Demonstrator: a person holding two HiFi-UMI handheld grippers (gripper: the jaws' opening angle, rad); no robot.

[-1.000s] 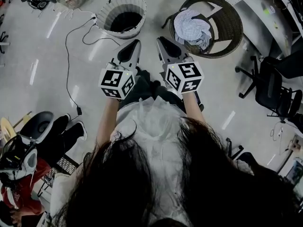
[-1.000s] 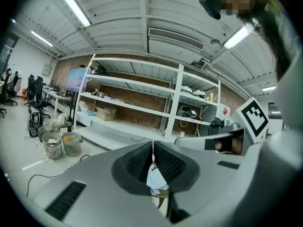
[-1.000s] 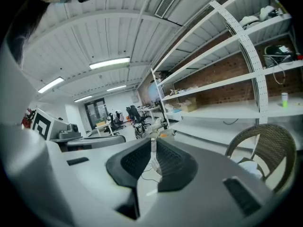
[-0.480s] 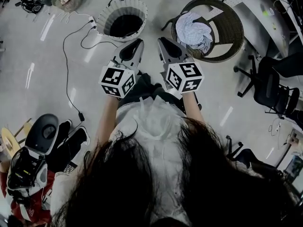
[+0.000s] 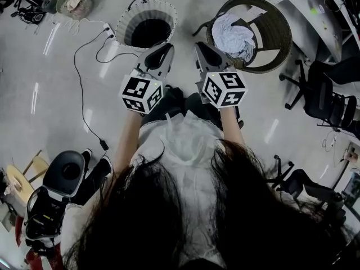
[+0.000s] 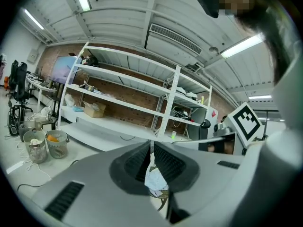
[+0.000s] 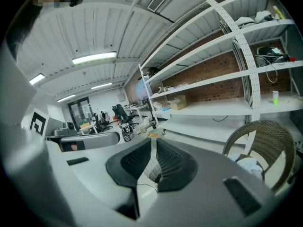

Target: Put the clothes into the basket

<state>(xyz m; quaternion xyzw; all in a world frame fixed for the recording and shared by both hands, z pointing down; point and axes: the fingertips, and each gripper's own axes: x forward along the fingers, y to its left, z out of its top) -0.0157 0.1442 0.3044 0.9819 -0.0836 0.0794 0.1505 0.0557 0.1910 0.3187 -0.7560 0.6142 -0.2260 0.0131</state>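
A heap of pale clothes point(image 5: 235, 32) lies in a round brown wicker chair point(image 5: 278, 49) at the top right of the head view. Left of it on the floor stands a white ribbed basket point(image 5: 128, 17) with a dark inside. My left gripper point(image 5: 168, 48) and right gripper point(image 5: 198, 45) are held side by side just short of both, over the floor between them. Each is shut with nothing in it. In the left gripper view the clothes point(image 6: 156, 181) show past the shut left gripper point(image 6: 152, 148). The right gripper view has the right gripper point(image 7: 152, 145) and the wicker chair point(image 7: 265, 138) at its right.
A black cable point(image 5: 79, 72) runs over the floor left of the basket. Small bins point(image 5: 73, 1) stand at the far left. Black office chairs point(image 5: 329, 94) are on the right, white shelving point(image 6: 128, 103) is ahead, and a grey stool point(image 5: 67, 172) sits at the lower left.
Both grippers have moved forward a little, side by side, closer to the basket and the wicker chair. Their jaws stay shut. The stool at the lower left has slid down the picture.
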